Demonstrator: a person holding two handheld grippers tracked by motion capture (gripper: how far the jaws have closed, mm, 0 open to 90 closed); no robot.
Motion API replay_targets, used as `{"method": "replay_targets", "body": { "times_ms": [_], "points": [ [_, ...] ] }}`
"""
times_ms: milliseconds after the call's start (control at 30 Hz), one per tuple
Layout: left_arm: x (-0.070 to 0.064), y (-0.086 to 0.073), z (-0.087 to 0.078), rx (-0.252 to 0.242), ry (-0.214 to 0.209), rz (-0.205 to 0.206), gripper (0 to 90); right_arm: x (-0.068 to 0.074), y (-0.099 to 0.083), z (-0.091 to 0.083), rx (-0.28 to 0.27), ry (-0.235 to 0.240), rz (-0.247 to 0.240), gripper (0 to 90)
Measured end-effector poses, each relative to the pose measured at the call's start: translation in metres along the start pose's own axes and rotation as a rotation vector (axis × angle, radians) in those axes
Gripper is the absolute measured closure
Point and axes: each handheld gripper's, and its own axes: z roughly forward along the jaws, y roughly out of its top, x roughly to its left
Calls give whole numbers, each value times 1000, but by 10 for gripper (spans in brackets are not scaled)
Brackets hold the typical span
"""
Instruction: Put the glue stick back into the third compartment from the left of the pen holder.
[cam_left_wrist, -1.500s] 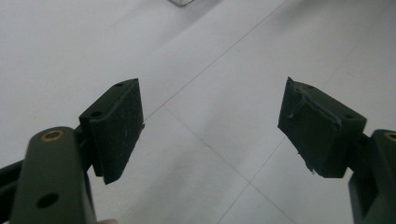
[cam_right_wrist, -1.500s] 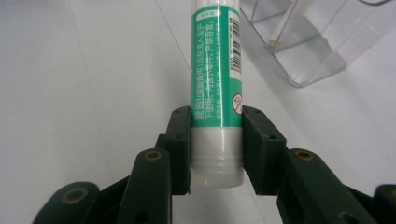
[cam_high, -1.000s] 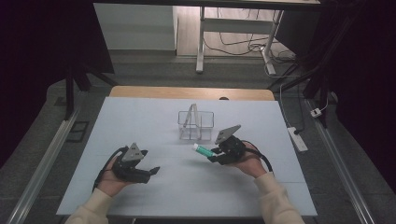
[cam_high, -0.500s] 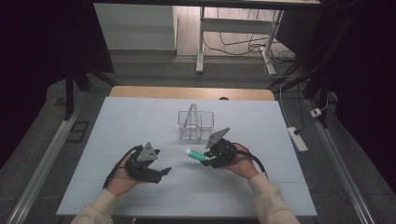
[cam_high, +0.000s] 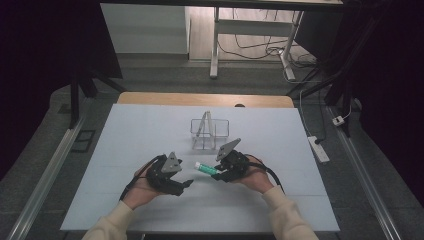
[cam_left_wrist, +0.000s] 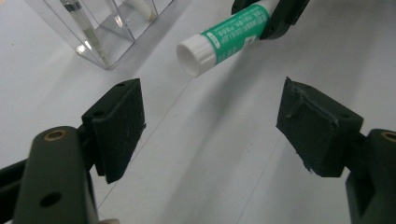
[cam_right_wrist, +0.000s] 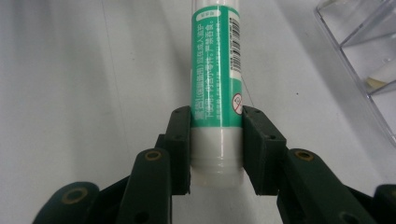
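Two grippers meet over the tabletop (cam_high: 150, 130), and the job between them looks about half done. The right gripper (cam_high: 220, 173) already has the glue stick (cam_high: 206, 168) clamped: its jaws are closed tight on the white base end, and the green-labelled body runs straight out ahead of them, lifted off the surface with its white cap (cam_left_wrist: 192, 54) leading. The left gripper (cam_high: 186, 184) has nothing in it; its jaws stand wide apart, and the cap hangs just beyond and above the gap between them, pointing toward it but not yet between the pads. So the pick-up is finished, and I judge the step in hand to be bringing the cap into those open jaws, either to pull it off or to pass the stick across. That closing grip has not begun. Past the stick, to the far side of both grippers, stands a clear plastic organiser (cam_high: 210, 134) with a couple of thin items leaning in its compartments, apart from the stick. Whether the stick ends up there I cannot tell.
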Motion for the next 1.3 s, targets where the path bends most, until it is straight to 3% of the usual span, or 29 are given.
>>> {"method": "replay_targets", "body": {
  "times_ms": [267,533,967,1300],
  "points": [
    [-1,11,9,8,0,21,241,3,3,3,3,14,-4,649],
    [-5,20,20,22,19,70,260,3,4,5,10,30,-10,649],
    [-10,27,32,67,7,151,310,6,9,10,24,52,-23,649],
    [-16,28,38,108,7,237,433,4,11,7,22,108,-30,649]
  ]
}}
